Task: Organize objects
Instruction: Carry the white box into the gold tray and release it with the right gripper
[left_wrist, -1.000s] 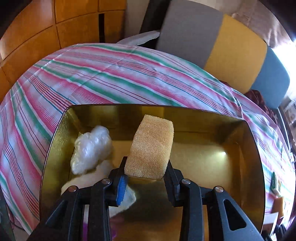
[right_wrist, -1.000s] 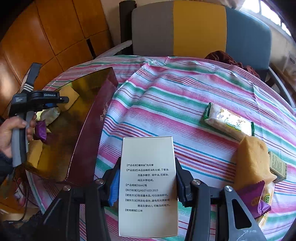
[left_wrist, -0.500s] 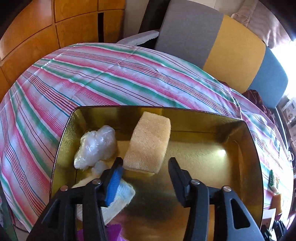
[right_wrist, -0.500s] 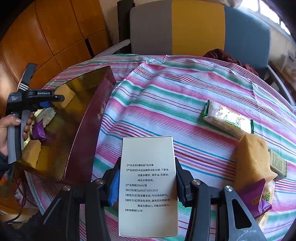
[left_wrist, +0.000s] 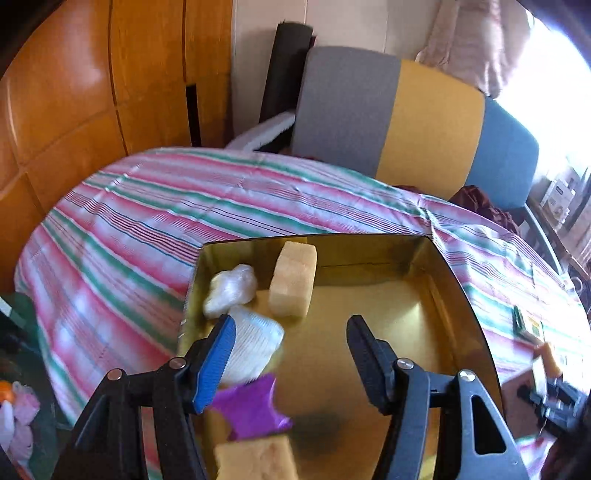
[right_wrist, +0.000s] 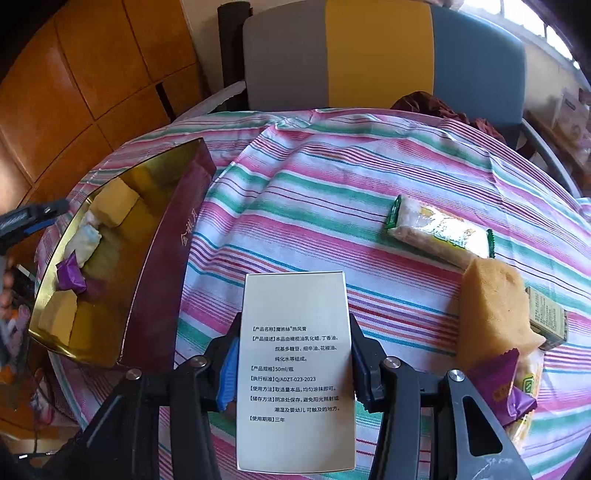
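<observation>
Your right gripper (right_wrist: 291, 363) clamps a pale carton (right_wrist: 295, 373) printed with Chinese text, "50ml" and "Q/ADZT-023-2023", above the striped tablecloth (right_wrist: 332, 192). Your left gripper (left_wrist: 288, 354) has empty jaws that are opening over the gold box (left_wrist: 406, 295); beyond them, a yellow sponge (left_wrist: 291, 286) leans against the box's far wall.

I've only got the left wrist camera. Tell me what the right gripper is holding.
Observer: The right gripper is shut on a white carton printed with black text.
Operator: List what's lying loose on the striped cloth.
Observer: A green-ended snack packet, a yellow sponge, a small printed box and a purple wrapper, all to the right of the carton.
Operator: Describe the outside of the gold tray.
Observer: Its outer wall is maroon with gold lettering.
</observation>
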